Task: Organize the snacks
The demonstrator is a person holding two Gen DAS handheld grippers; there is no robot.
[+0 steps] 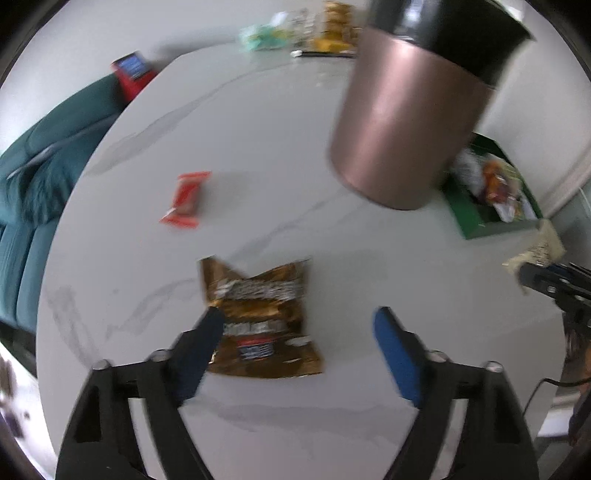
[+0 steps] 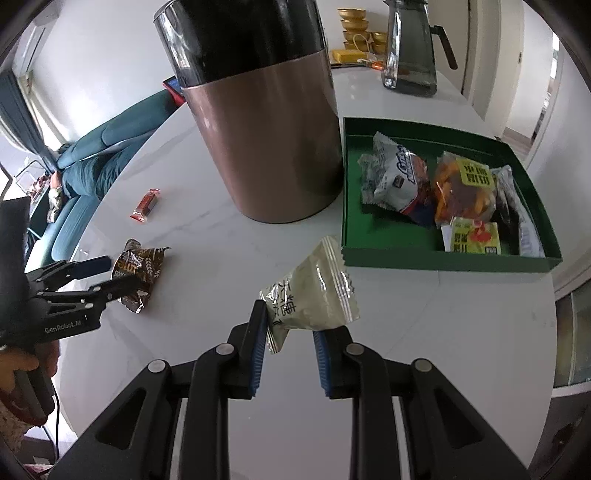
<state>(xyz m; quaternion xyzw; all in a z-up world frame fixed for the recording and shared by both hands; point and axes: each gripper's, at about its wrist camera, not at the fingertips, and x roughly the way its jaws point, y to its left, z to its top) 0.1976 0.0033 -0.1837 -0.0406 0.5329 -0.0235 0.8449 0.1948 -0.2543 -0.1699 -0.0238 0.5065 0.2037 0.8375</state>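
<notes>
My left gripper (image 1: 299, 321) is open, its jaws either side of a brown snack packet (image 1: 262, 317) lying on the white marble table (image 1: 258, 147); the packet also shows in the right wrist view (image 2: 138, 271), with the left gripper (image 2: 110, 275) around it. My right gripper (image 2: 290, 325) is shut on a pale green snack packet (image 2: 314, 299) and holds it above the table, short of a green tray (image 2: 436, 260) with several snacks in it. A red snack bar (image 1: 186, 199) lies farther out on the table.
A tall copper-and-black canister (image 2: 266, 122) stands mid-table beside the tray. A glass jug (image 2: 410, 48) and gold bowls (image 2: 356, 29) stand at the far edge. A teal sofa (image 1: 44, 173) lies beyond the table's left edge.
</notes>
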